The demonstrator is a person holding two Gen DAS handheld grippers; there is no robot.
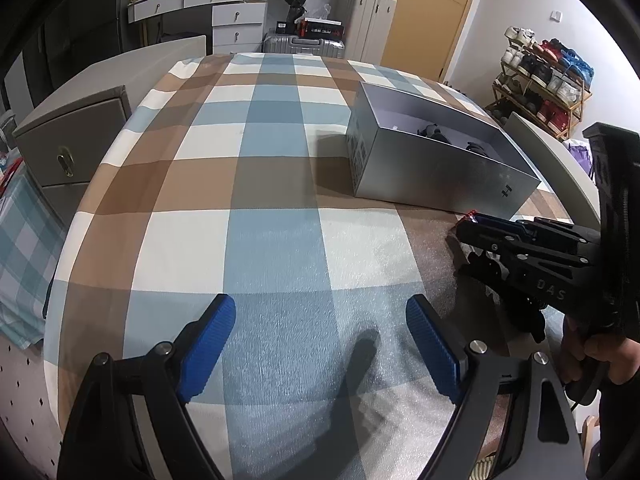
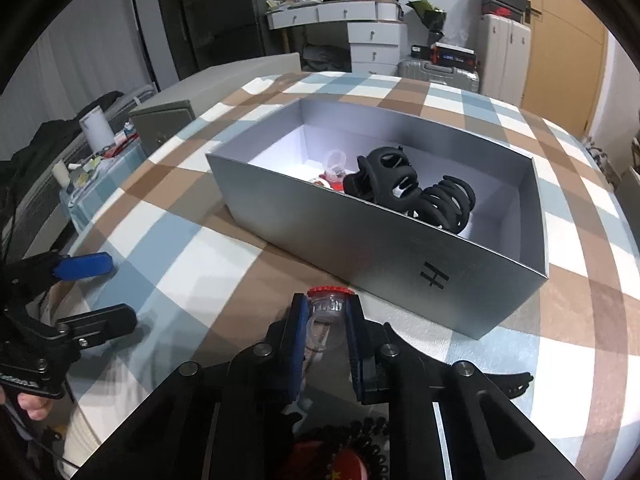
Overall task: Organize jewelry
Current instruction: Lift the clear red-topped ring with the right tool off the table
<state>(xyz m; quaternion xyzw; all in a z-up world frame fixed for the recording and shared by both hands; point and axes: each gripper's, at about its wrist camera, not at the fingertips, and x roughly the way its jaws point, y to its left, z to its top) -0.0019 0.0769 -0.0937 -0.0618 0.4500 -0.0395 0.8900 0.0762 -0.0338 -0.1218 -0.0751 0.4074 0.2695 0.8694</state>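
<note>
A silver open box (image 2: 400,248) stands on the checked cloth; it also shows in the left wrist view (image 1: 432,168). Inside lie two black hair claw clips (image 2: 404,188) and a small clear container with red parts (image 2: 334,170). My right gripper (image 2: 326,312) is shut on a small clear bottle with a red cap (image 2: 329,300), held just in front of the box's near wall. My left gripper (image 1: 320,344) is open and empty above the cloth, to the left of the right gripper (image 1: 476,224). A black beaded piece and a red round item (image 2: 352,452) lie below the right gripper.
The checked cloth (image 1: 240,160) covers the table. A grey drawer cabinet (image 1: 72,148) stands to the left with clutter beside it. A white desk (image 1: 208,4), suitcases (image 1: 304,46) and a shoe rack (image 1: 544,80) stand behind.
</note>
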